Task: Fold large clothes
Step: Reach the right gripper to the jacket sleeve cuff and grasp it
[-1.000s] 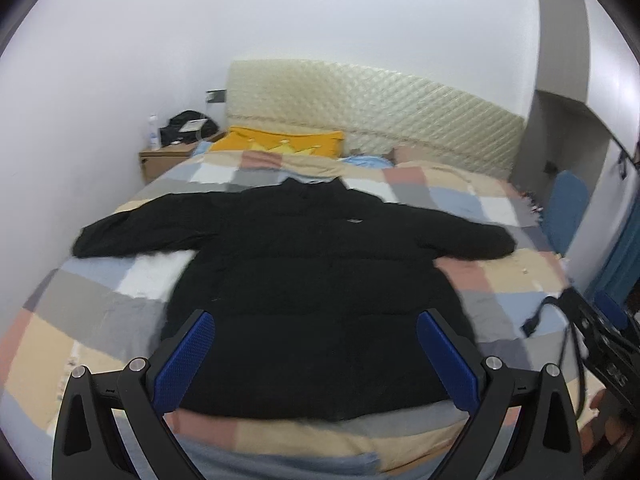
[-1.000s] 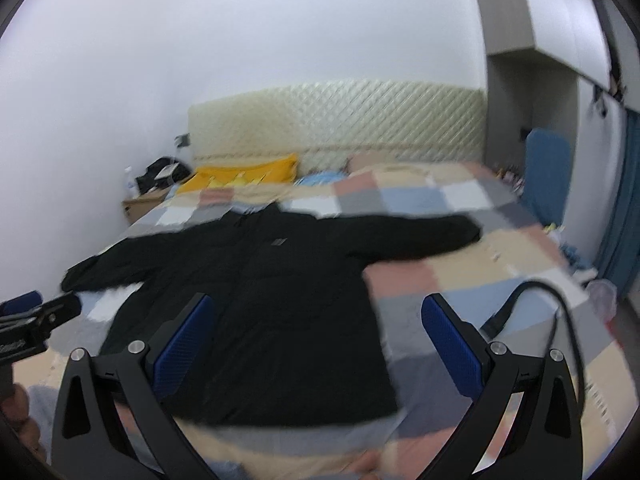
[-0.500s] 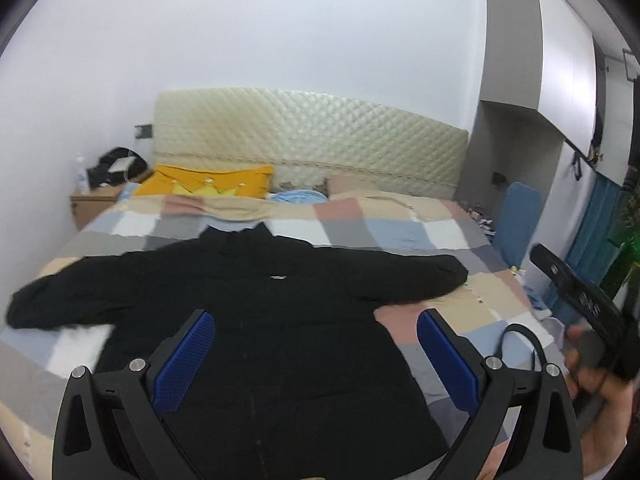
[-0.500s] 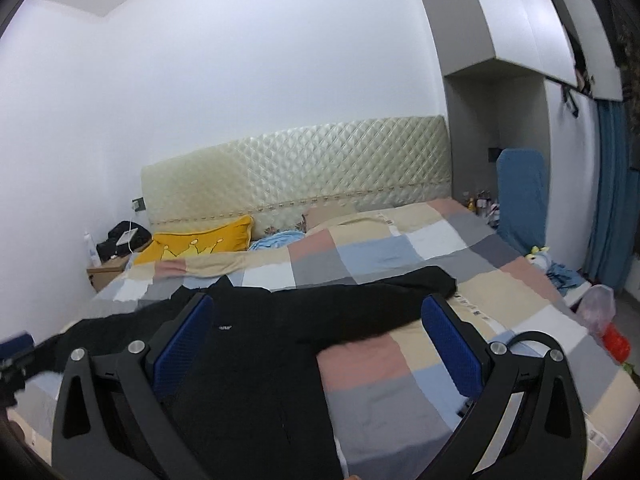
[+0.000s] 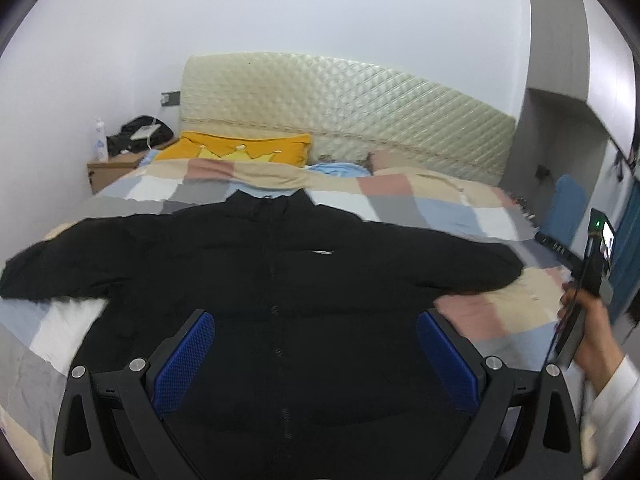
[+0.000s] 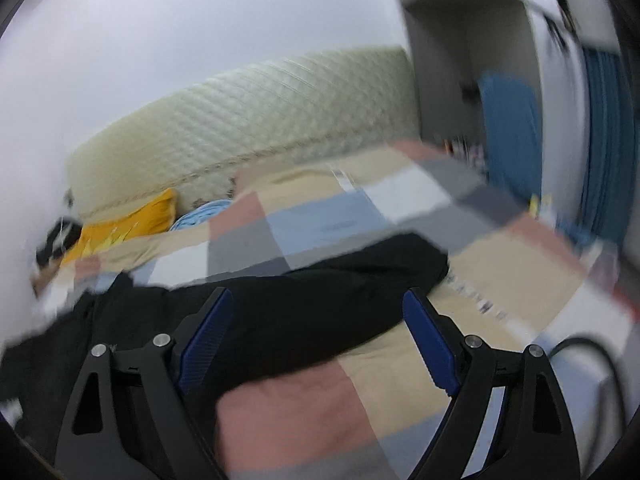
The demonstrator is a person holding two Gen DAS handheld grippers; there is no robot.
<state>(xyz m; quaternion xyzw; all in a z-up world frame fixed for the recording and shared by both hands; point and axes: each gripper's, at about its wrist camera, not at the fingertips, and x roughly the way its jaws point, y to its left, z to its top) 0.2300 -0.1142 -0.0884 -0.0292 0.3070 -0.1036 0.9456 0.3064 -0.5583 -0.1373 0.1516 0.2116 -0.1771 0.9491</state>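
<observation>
A large black padded jacket (image 5: 280, 280) lies flat, front up, on the bed with both sleeves spread out to the sides. My left gripper (image 5: 314, 356) is open and empty, above the jacket's lower middle. My right gripper (image 6: 318, 336) is open and empty, hovering over the jacket's right sleeve (image 6: 360, 276), whose cuff ends just beyond the fingers. That view is motion-blurred. The right gripper's body and the hand holding it show at the right edge of the left wrist view (image 5: 588, 292).
The bed has a checked quilt (image 5: 420, 204) in grey, blue, pink and beige, and a quilted cream headboard (image 5: 340, 104). A yellow pillow (image 5: 240, 152) lies at the head. A nightstand (image 5: 112, 168) with a bottle stands at the left. A blue chair (image 5: 566, 208) and a wardrobe stand at the right.
My right gripper has dropped and moved in over the jacket's right sleeve. My left gripper has tilted back down and left, centred over the jacket body. The jacket has not moved.
</observation>
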